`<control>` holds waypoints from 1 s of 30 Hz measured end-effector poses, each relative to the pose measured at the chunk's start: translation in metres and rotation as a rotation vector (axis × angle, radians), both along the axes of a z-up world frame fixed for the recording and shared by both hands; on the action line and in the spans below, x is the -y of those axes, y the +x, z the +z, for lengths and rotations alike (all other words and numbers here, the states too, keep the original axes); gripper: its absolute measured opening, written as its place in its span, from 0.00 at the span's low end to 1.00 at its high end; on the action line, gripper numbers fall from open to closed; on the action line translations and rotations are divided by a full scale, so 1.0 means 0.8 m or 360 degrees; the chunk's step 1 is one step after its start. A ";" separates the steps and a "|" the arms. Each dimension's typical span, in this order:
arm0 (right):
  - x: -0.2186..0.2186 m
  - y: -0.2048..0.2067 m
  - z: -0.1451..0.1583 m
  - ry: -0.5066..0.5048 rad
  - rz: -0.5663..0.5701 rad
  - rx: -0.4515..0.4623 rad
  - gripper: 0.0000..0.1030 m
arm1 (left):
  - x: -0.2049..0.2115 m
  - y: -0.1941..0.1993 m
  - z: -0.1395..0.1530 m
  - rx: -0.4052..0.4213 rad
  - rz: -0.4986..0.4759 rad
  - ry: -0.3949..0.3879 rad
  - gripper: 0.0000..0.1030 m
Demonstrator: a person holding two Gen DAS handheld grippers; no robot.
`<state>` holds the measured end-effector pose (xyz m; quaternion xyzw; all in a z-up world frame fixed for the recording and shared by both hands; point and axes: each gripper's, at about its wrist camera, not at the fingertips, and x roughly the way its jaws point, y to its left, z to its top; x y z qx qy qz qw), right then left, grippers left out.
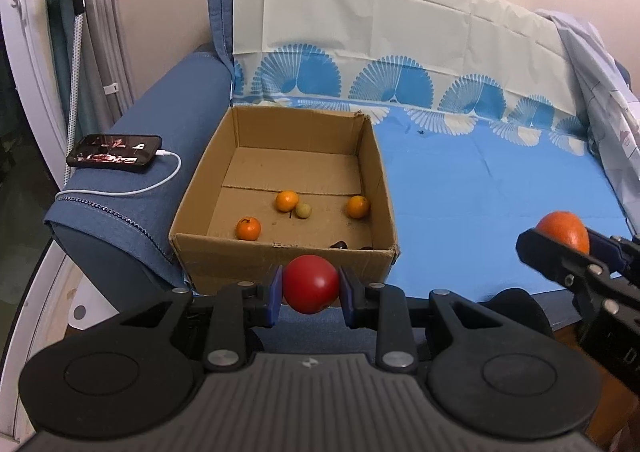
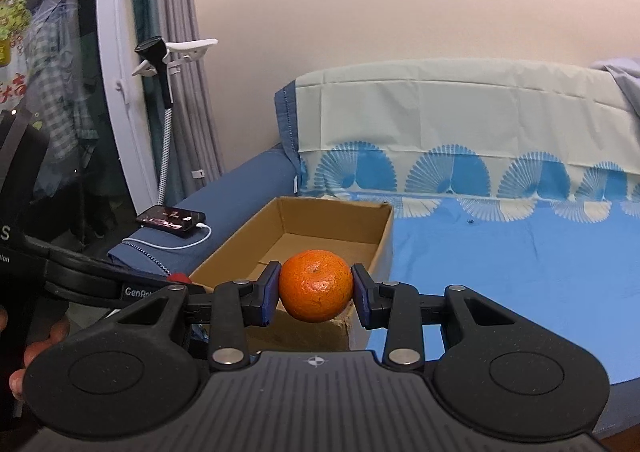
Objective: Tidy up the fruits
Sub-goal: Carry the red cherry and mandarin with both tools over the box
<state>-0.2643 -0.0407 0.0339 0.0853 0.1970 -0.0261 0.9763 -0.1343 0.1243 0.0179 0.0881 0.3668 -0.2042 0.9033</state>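
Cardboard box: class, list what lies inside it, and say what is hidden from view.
Inside the cardboard box: three oranges and one small yellowish fruit. Its near wall hides the front floor strip, where something dark barely shows.

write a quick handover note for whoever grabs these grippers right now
Left gripper: shut on a red fruit, held just short of the box's near wall.
Right gripper: shut on an orange, held off to the right near the box's front corner.
Cardboard box sits on the blue sheet; inside are three small oranges and a small pale fruit.
Done: four fruits boxed.
Left: drop both held fruits into the box. No other loose fruit in view.
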 end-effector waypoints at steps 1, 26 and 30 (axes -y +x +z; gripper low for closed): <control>-0.001 0.000 0.001 -0.0002 0.0000 -0.0001 0.38 | 0.000 -0.001 0.000 0.0000 -0.0002 -0.0005 0.32; 0.004 0.007 -0.008 0.0037 -0.0024 -0.0045 0.38 | 0.005 0.004 -0.008 -0.0030 -0.0027 0.0004 0.32; 0.003 0.008 -0.009 0.0041 -0.0025 -0.0054 0.38 | 0.005 0.006 -0.011 -0.0039 -0.0028 0.0006 0.32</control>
